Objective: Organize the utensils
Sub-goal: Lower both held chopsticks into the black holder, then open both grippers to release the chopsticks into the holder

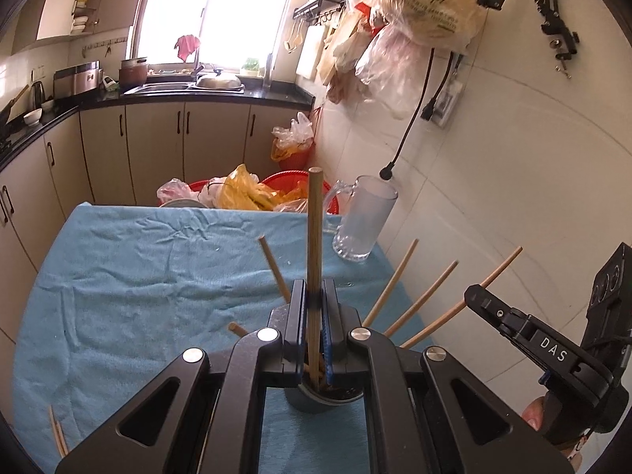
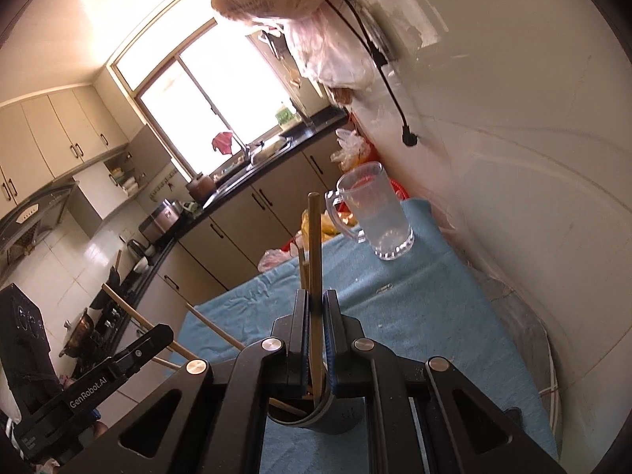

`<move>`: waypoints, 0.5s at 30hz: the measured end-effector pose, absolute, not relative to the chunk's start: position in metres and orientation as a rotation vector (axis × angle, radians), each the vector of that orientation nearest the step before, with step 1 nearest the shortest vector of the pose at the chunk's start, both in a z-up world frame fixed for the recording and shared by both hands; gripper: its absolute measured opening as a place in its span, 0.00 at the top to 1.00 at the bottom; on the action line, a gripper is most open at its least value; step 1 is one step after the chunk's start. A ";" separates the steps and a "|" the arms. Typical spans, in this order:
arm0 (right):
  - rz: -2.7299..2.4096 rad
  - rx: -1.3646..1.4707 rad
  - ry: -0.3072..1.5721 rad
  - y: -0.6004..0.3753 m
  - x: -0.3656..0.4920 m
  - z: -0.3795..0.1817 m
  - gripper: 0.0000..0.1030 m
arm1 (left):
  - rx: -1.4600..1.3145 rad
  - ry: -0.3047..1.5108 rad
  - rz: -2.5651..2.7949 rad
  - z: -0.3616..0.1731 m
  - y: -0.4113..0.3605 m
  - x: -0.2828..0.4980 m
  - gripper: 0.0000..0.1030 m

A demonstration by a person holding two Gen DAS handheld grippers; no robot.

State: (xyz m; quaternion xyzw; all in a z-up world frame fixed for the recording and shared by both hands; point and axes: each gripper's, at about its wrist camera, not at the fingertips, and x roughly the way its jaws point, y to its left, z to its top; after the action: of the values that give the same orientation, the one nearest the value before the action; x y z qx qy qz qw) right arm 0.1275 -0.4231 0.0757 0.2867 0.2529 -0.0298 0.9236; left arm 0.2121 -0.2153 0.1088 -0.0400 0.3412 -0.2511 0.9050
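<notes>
Left wrist view: the left tongs (image 1: 315, 300) are closed on one upright chopstick (image 1: 315, 237), its lower end in a dark cup (image 1: 316, 403) on the blue-covered worktop (image 1: 138, 276) (more chopsticks lean there). A glass mug (image 1: 361, 217) stands beyond.

Right wrist view: the right tongs (image 2: 315, 308) clamp another chopstick (image 2: 315, 245) above the same cup (image 2: 335, 418).

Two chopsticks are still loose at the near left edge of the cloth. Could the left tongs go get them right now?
Probably not yet. The left tongs are shut on a chopstick standing over the dark cup, so they must let go first. Nothing lies on the blue cloth between them and the loose pair.
</notes>
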 end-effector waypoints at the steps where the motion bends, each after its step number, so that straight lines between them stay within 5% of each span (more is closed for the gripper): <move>1: -0.060 0.584 0.527 -0.422 0.129 0.073 0.92 | -0.084 0.707 -0.516 0.107 -0.215 0.213 0.94; 11: -0.040 0.577 0.591 -0.411 0.144 0.055 0.91 | -0.088 0.704 -0.529 0.100 -0.210 0.215 0.93; 13: -0.036 0.580 0.594 -0.411 0.144 0.055 0.86 | -0.087 0.700 -0.529 0.101 -0.210 0.213 0.88; 15: -0.037 0.582 0.588 -0.411 0.142 0.056 0.74 | -0.092 0.691 -0.521 0.103 -0.208 0.212 0.68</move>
State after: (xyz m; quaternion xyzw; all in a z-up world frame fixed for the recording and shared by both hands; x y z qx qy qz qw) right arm 0.1422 -0.4111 0.0556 0.2826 0.2856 -0.0179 0.9155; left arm 0.2124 -0.2077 0.1032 -0.0448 0.3347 -0.2526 0.9067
